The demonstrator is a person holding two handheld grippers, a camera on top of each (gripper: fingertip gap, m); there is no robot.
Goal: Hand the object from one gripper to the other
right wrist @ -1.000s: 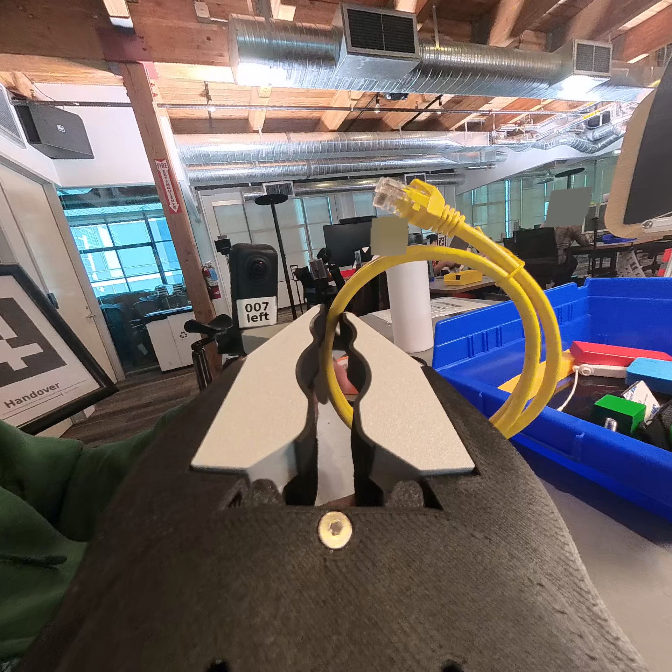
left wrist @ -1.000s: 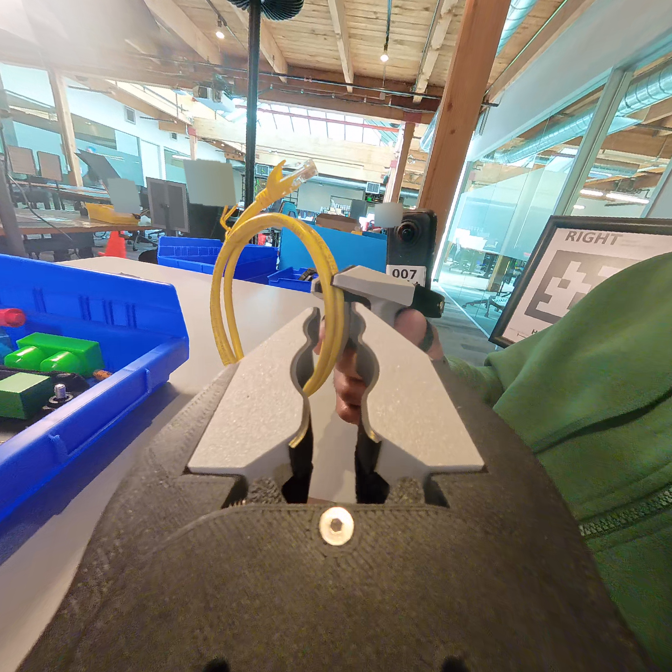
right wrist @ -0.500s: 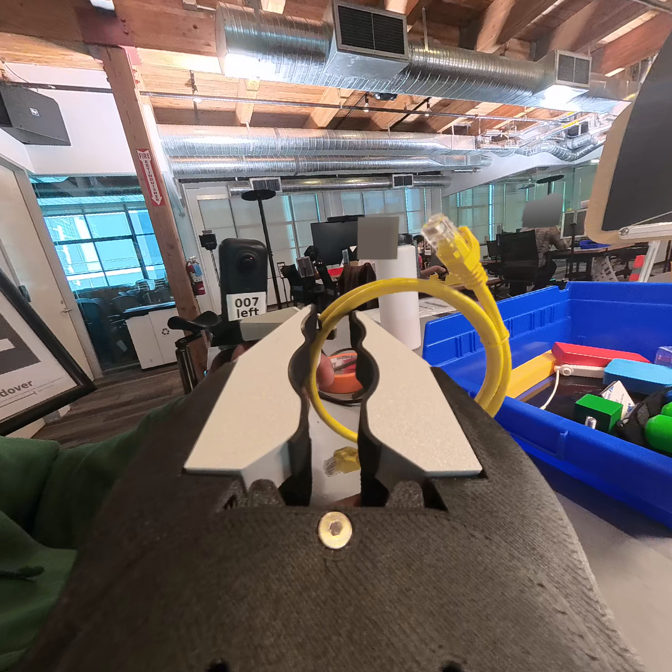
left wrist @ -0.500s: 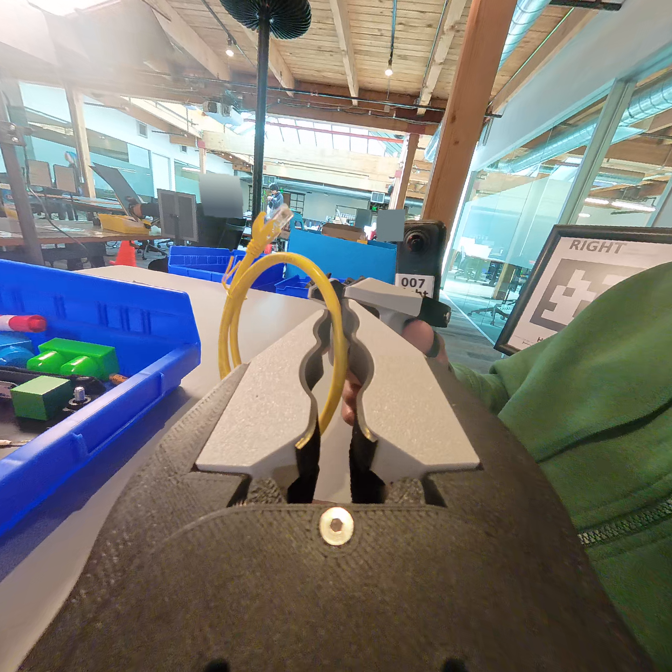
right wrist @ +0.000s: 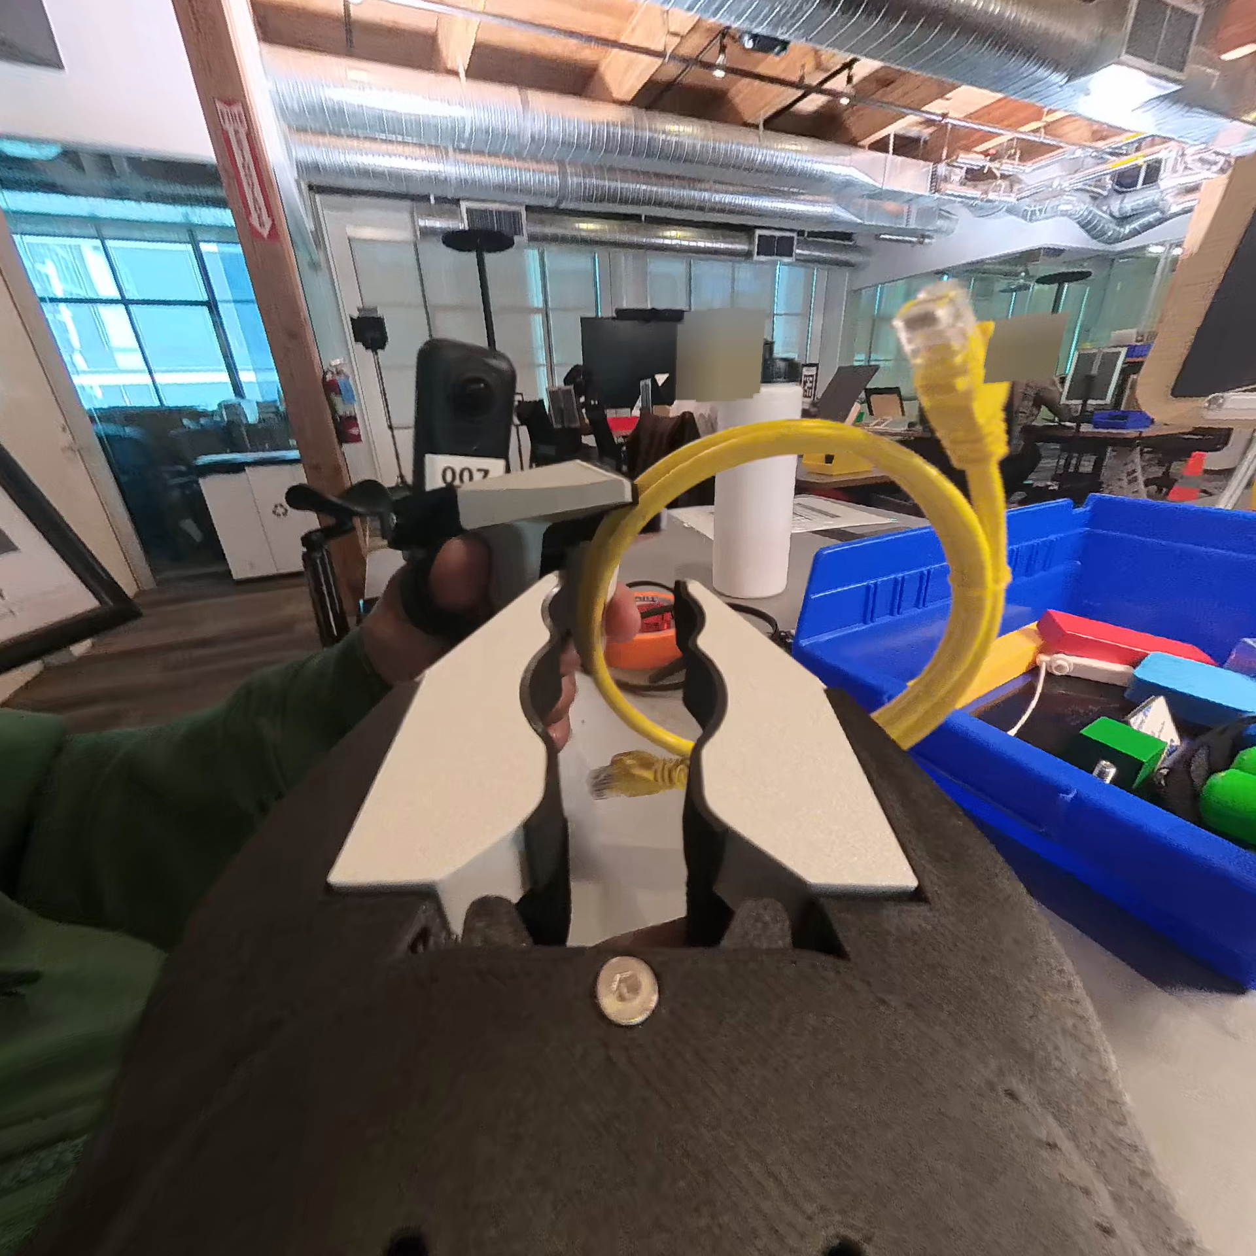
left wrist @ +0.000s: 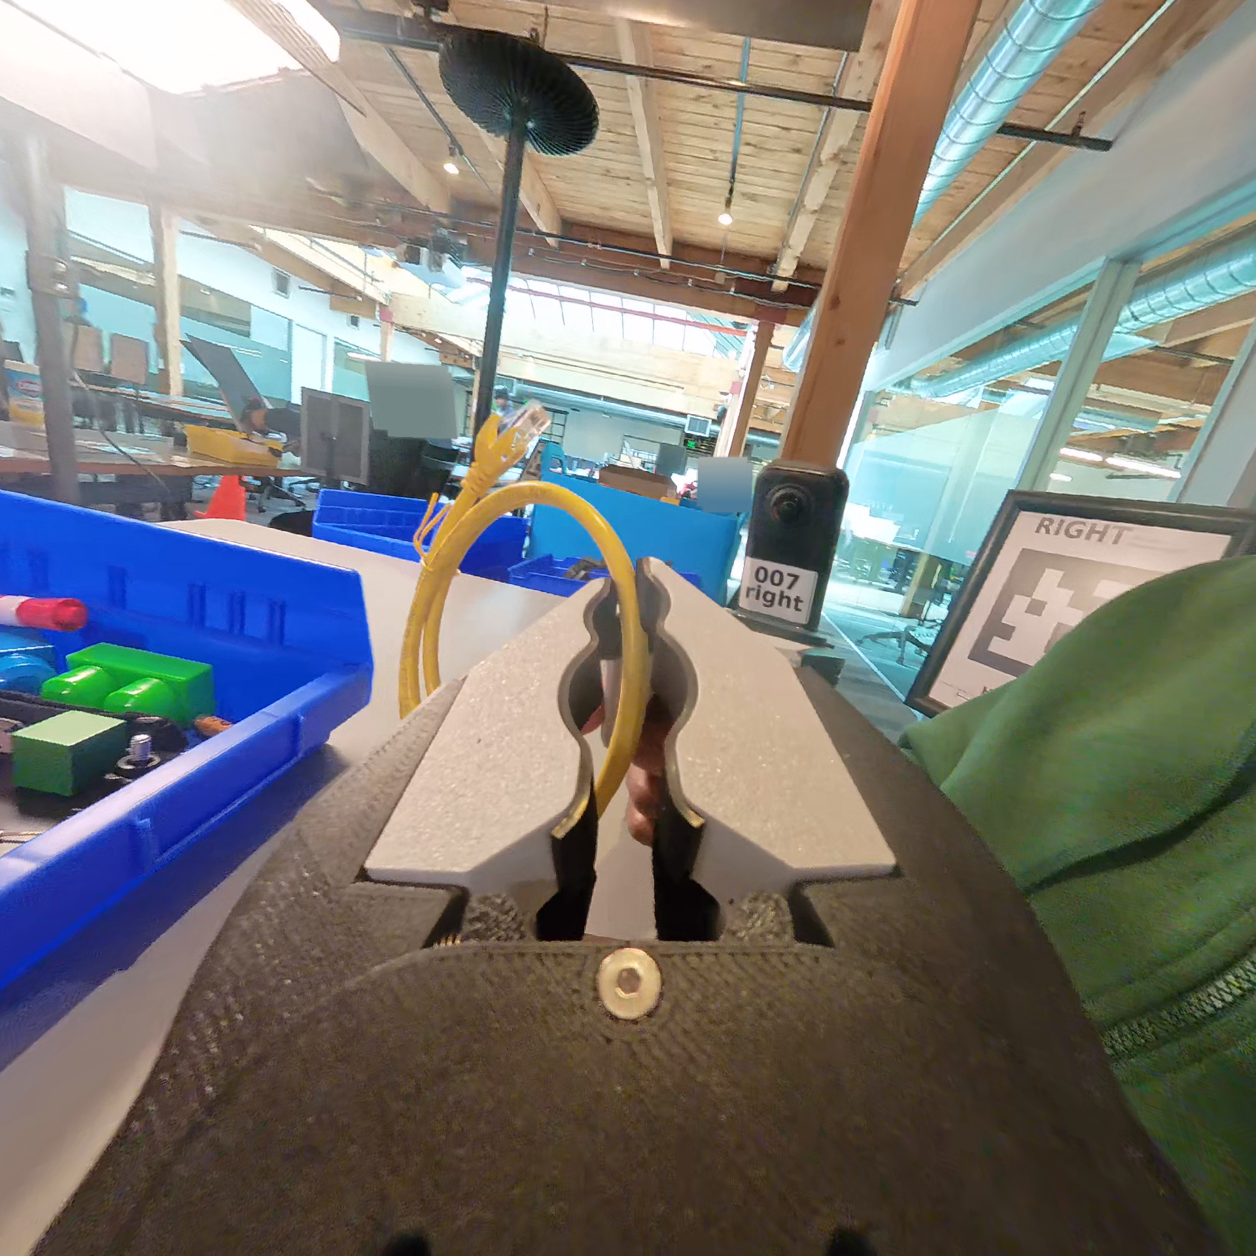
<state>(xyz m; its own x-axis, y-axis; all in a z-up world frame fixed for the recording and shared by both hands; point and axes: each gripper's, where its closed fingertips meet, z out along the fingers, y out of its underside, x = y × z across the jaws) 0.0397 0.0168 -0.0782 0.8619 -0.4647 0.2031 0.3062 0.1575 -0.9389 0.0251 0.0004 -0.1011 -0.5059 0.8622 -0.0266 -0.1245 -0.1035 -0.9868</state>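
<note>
A coiled yellow network cable (left wrist: pixel 544 499) hangs in the air above the table. My left gripper (left wrist: pixel 635 578) is shut on the coil's right side, its tips pinched together on the strand. In the right wrist view the cable (right wrist: pixel 815 435) loops from the left gripper (right wrist: pixel 622 506), which grips it at the upper left, down through the gap of my right gripper (right wrist: pixel 620 588). The right gripper is open, with its jaws apart on either side of the strand. One clear plug points up, and the other hangs low between the right jaws. In the left wrist view only the right gripper's camera (left wrist: pixel 802 523) shows.
A blue bin (left wrist: pixel 204 612) of coloured blocks sits on the grey table (left wrist: pixel 476 591), and it is on the right in the right wrist view (right wrist: pixel 951 591). An orange tape roll (right wrist: pixel 646 639) and a white cylinder (right wrist: pixel 754 503) stand behind. A framed marker sign (left wrist: pixel 1087 598) and a green sleeve (left wrist: pixel 1087 815) are at the right. Only a small space, under 4 cm, lies between the two pairs of fingers.
The left gripper has closed on the cable. The right gripper, shut on it a second ago, has opened and drawn back, so the coil now hangs from the left gripper.
</note>
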